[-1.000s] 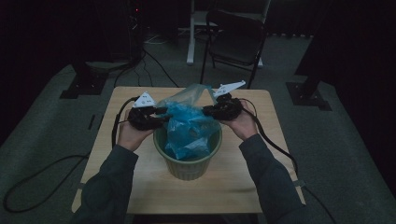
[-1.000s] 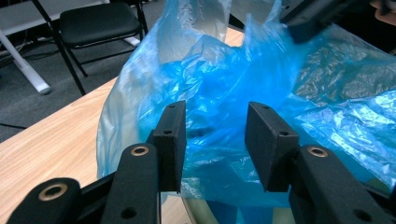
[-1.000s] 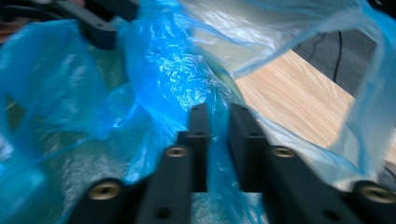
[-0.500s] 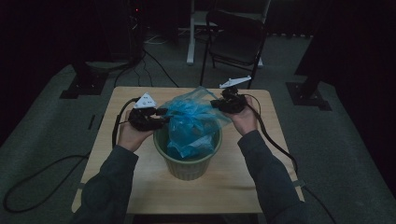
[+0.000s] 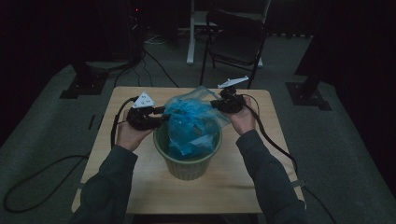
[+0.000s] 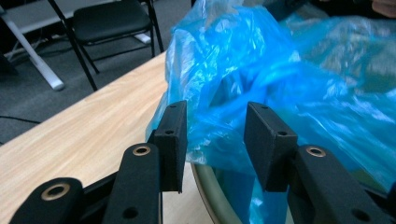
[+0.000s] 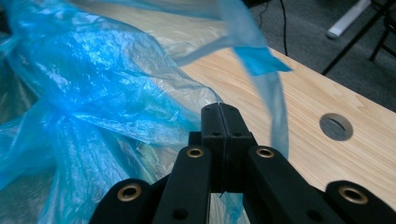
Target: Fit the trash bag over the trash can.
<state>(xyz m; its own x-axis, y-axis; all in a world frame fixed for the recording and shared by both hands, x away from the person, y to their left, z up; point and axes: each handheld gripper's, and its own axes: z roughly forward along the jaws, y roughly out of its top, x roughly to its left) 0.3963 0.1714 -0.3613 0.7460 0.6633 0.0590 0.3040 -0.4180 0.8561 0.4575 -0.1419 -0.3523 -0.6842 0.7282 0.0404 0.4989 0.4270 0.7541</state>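
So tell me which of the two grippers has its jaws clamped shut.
The right gripper: its pads meet on the blue bag. The left gripper stands apart.

Green bin sat mid-table w/ blue bag bunched up out of it. Left gripper & right gripper met bag's edges on either side. Black chair stood behind table.

Recording studio or lab space. Black curtains surround a grey carpet. Cables and stand bases lie around one wooden bench.
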